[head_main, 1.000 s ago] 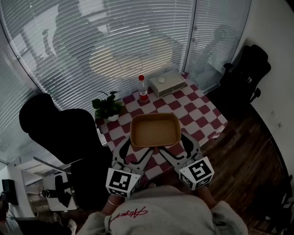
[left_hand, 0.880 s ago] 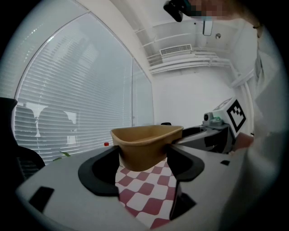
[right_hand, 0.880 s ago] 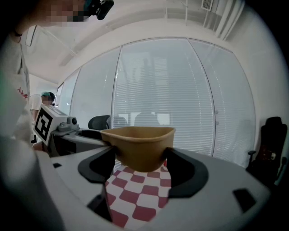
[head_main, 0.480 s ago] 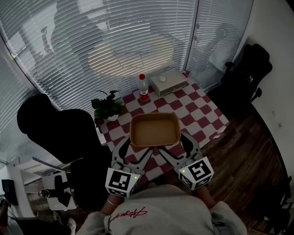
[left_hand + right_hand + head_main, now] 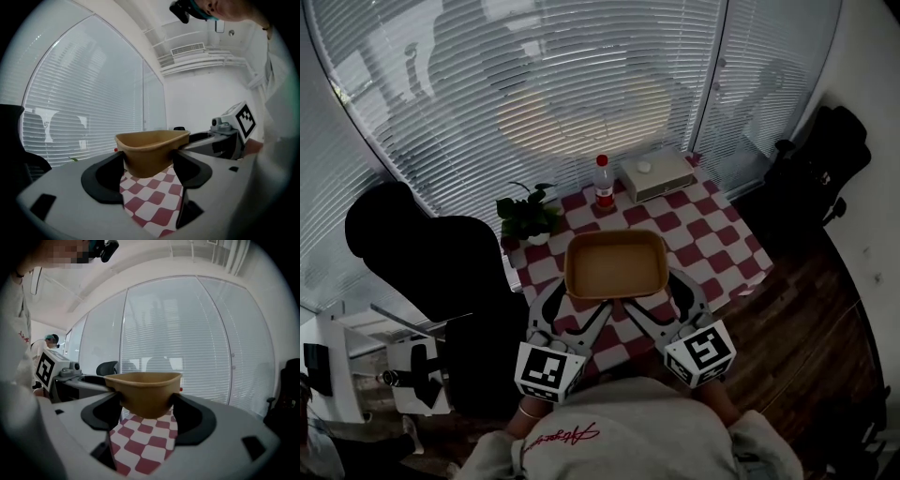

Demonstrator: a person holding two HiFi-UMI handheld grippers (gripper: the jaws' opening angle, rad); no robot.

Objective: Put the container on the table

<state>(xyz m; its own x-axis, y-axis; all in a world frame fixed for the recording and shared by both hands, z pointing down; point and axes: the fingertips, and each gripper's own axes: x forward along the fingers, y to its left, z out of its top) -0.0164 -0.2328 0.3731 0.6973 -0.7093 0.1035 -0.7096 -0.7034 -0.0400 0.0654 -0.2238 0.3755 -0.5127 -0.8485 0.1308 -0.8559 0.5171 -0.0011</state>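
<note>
A tan, empty rectangular container (image 5: 616,264) hangs in the air over the near part of the red-and-white checkered table (image 5: 712,220). My left gripper (image 5: 573,306) is shut on its near-left corner and my right gripper (image 5: 661,302) on its near-right corner. The left gripper view has the container's corner (image 5: 151,150) wedged between the left gripper's (image 5: 149,171) black jaws, with the checkered cloth below. In the right gripper view the other corner (image 5: 143,392) sits the same way in the right gripper (image 5: 146,413).
At the table's far side stand a red-capped bottle (image 5: 604,183), a white box (image 5: 657,175) and a potted plant (image 5: 528,214). A black chair (image 5: 422,262) is left of the table, another (image 5: 825,159) at the right. Window blinds lie behind.
The container stays held by both grippers in the same place in the view. The table, bottle and box have shifted slightly right and up in the head view.
</note>
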